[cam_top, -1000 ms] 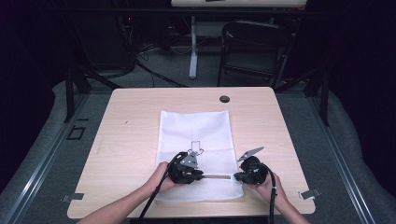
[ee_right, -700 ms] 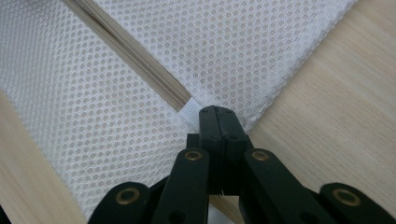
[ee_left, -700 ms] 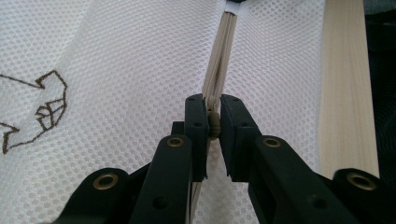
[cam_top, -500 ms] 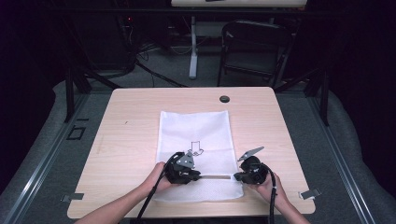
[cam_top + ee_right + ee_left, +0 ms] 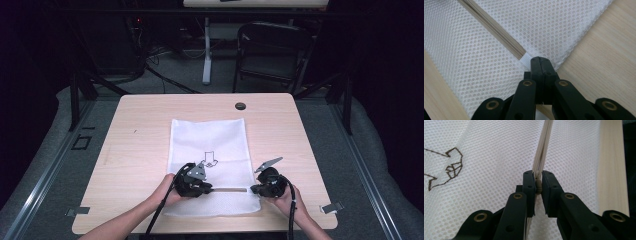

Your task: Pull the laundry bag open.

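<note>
- Mesh bag (image 5: pixel 215 160) is lying flat on the table (image 5: pixel 140 135), near its front edge, zipper (image 5: pixel 229 190) running across the bag's near end.
- We are working the zip step, judging by both grips.
- Right gripper (image 5: pixel 540 62) is pinching the bag's edge at the zipper's end, jaws fully together.
- Left gripper (image 5: pixel 538 185) is clamping the zipper pull (image 5: pixel 538 187), jaws narrow.
- Next we are likely sliding the pull along the zipper while anchoring that edge taut.

Your bench (image 5: pixel 150 130) sits evenly lit from above while the room around it falls nearly black. Both gripper views are bright and sharp on the mesh, softening toward the near jaws.
</note>
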A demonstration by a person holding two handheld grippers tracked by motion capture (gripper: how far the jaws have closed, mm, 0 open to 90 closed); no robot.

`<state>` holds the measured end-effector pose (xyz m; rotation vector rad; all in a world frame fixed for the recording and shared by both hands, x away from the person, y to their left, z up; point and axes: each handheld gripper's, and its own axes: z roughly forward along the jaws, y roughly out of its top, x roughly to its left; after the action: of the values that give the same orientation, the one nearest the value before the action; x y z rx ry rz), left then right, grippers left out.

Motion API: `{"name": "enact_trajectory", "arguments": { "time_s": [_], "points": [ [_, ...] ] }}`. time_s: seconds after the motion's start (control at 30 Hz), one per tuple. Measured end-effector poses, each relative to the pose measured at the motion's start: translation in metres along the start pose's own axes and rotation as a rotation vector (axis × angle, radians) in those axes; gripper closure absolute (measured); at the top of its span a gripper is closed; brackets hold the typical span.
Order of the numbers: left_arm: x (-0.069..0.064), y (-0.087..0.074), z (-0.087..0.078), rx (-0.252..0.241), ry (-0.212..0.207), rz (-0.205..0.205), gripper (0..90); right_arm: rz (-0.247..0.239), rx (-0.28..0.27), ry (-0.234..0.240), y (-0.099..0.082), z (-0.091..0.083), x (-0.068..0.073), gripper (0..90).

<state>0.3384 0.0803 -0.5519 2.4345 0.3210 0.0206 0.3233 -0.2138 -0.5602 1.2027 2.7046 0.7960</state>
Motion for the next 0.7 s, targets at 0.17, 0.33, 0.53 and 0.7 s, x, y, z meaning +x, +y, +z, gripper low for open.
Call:
{"name": "enact_trajectory", "arguments": {
  "time_s": [0.17, 0.33, 0.53, 0.7],
  "points": [
    [0.004, -0.009, -0.005, 0.025, 0.022, -0.013, 82.4, 0.006, -0.002, 0.004, 0.0, 0.0, 0.0, 90.0],
    [0.012, -0.021, -0.014, 0.027, 0.033, -0.056, 82.3, 0.004, 0.006, -0.001, 0.0, 0.0, 0.0, 90.0],
    [0.011, -0.023, -0.016, 0.038, 0.035, -0.058, 82.3, 0.005, 0.005, 0.001, 0.001, 0.0, 0.0, 90.0],
    [0.011, -0.025, -0.018, 0.043, 0.035, -0.064, 82.3, 0.003, 0.005, 0.0, 0.001, 0.0, 0.001, 90.0]
  ]
}}
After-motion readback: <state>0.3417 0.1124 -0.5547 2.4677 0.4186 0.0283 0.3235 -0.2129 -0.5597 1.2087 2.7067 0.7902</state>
